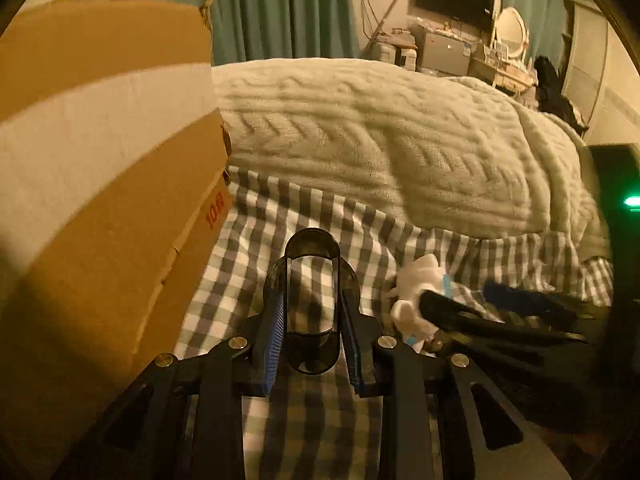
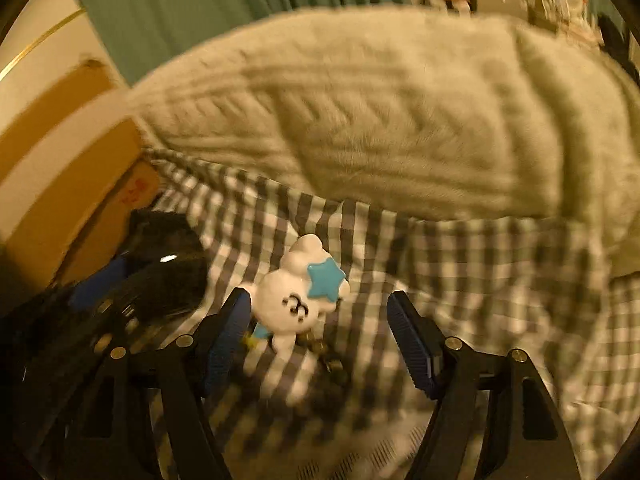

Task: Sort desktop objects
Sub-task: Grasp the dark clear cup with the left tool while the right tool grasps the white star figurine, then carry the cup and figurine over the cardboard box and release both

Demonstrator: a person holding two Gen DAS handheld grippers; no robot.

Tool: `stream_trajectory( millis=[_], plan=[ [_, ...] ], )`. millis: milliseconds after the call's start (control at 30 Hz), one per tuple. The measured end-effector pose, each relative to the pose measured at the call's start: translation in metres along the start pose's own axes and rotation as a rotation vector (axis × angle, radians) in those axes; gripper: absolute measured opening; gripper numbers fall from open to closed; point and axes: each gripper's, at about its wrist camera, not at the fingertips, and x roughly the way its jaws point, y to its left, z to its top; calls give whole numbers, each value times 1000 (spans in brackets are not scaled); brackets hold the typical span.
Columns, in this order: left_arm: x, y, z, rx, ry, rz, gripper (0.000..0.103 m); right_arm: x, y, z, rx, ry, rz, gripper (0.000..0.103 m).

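Note:
My left gripper [image 1: 311,300] is shut on a clear, dark-rimmed oblong holder [image 1: 311,280] and holds it over the checked cloth [image 1: 256,232]. A white toy figure with a blue star [image 2: 298,298] lies on the cloth [image 2: 460,264]. My right gripper [image 2: 318,296] is open around it, the left finger close beside it. In the left wrist view the toy [image 1: 416,288] sits at the right with the right gripper [image 1: 472,300] over it. The left gripper with the holder [image 2: 160,276] shows dark at the left of the right wrist view.
A cardboard box [image 1: 100,200] with a white band stands close on the left, also in the right wrist view [image 2: 72,184]. A thick cream knitted blanket [image 1: 380,132] lies behind the cloth. A small chain [image 2: 324,350] trails from the toy.

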Motion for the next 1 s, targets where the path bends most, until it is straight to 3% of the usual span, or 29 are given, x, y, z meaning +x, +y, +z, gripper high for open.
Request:
stream_trajectory(
  millis=[67, 167, 267, 333, 400, 667, 833, 1000],
  plan=[
    [1, -1, -2, 9, -16, 22, 27, 14, -2, 2, 30, 16, 24, 71],
    [7, 0, -4, 9, -1, 28, 27, 34, -9, 4, 104, 60, 126, 71],
    [7, 1, -7, 18, -1, 32, 27, 51, -8, -2, 104, 115, 127, 70],
    [7, -3, -7, 20, -1, 33, 27, 49, -2, -6, 59, 101, 110, 42],
    [4, -3, -10, 18, -5, 34, 27, 42, 2, -11, 29, 86, 91, 42],
    [-19, -13, -17, 20, -23, -2, 27, -43, 12, -49, -84, -76, -57, 41],
    [-58, -23, -15, 50, -82, -52, 27, -105, 41, -68, -201, -162, -137, 41],
    [-109, -7, -4, 39, -149, -75, 27, -166, 58, -83, -252, -233, -182, 41]
  ],
)
